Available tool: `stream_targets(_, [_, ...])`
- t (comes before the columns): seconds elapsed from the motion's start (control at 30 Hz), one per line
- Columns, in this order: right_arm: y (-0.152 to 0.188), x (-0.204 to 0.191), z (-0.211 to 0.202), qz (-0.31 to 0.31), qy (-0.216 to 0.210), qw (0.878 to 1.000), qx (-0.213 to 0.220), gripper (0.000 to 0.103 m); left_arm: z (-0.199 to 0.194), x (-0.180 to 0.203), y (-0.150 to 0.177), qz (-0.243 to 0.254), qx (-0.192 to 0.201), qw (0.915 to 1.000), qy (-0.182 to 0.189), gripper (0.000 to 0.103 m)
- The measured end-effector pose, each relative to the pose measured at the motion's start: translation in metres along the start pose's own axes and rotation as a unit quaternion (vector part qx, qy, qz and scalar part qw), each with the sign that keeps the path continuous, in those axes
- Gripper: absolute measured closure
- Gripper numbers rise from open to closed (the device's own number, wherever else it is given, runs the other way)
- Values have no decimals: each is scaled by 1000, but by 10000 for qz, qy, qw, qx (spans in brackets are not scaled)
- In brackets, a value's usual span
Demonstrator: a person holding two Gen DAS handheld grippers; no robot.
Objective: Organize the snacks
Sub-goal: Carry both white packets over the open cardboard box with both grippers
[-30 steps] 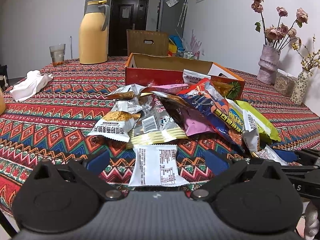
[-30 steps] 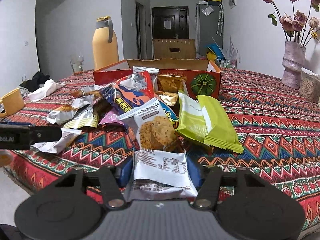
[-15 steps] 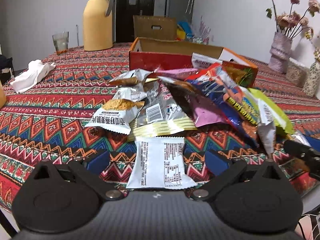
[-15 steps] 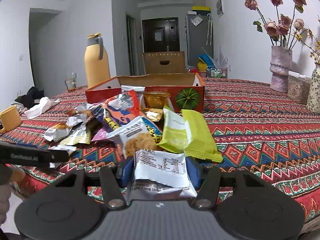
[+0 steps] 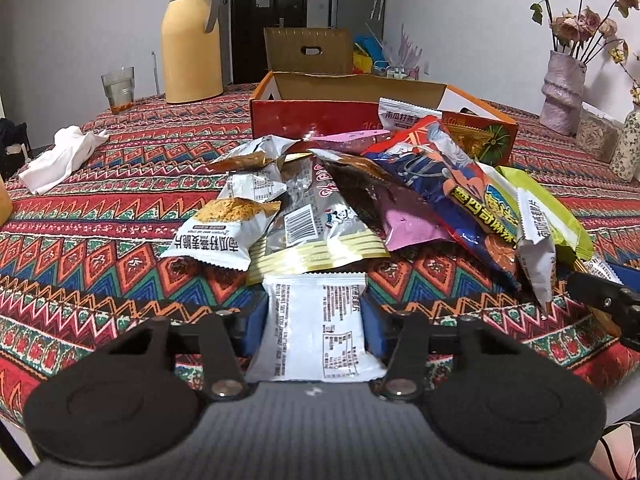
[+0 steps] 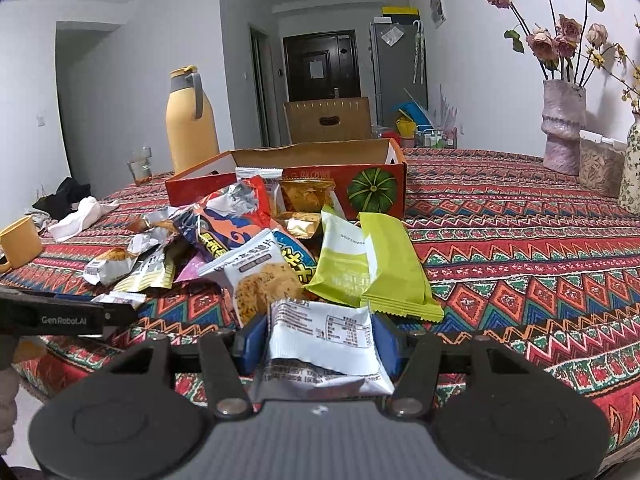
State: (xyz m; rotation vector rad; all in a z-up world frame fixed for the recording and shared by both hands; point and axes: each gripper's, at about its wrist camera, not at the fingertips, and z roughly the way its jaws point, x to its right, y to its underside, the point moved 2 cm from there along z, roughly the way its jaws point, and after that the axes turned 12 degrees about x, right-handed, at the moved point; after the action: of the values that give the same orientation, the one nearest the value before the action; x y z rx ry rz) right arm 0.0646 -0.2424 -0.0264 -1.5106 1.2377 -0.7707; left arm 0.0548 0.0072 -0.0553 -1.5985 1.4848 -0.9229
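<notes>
A heap of snack packets (image 5: 360,208) lies on the patterned tablecloth in front of an open red cardboard box (image 5: 320,122). In the left wrist view my left gripper (image 5: 314,310) is closing its jaws on a white snack packet (image 5: 316,332) at the near edge of the heap, and the blue pads (image 5: 254,322) touch its two sides. In the right wrist view my right gripper (image 6: 320,338) is shut on another white, crumpled packet (image 6: 324,344), held just in front of a biscuit packet (image 6: 260,284) and two green packets (image 6: 384,268). The box (image 6: 200,188) stands behind the heap.
A yellow thermos jug (image 5: 192,40), a glass (image 5: 118,90) and a white cloth (image 5: 60,158) stand at the back left. Vases with dried flowers (image 6: 562,128) are at the right. A yellow cup (image 6: 18,244) sits at the left. The table's near edge runs just below both grippers.
The left gripper's blue pads have come in from wide apart onto the sides of the white packet. The right gripper keeps its packet and has tilted up a little.
</notes>
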Motion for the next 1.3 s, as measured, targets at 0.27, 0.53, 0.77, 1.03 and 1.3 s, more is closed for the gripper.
stream_targets(0.27, [-4, -1, -7, -21, 19, 9999, 106, 48, -11, -1, -4, -5, 131, 9999, 21, 57])
stream_targets(0.53, [-20, -1, -7, -103, 80, 9995, 298, 48, -18, -1, -20, -9, 379, 9993, 64, 57])
stream_targets(0.77, [-36, 2, 7, -115, 66, 9993, 362, 48, -13, 0, -44, -9, 600, 9982, 86, 57])
stream_targets(1.03, [-59, 3, 32, -130, 63, 9988, 473, 47, 1, 0, -74, -9, 803, 9967, 108, 57])
stream_targets(1.3, [-85, 5, 62, -161, 91, 9981, 591, 47, 25, 2, -101, 32, 920, 9956, 147, 57])
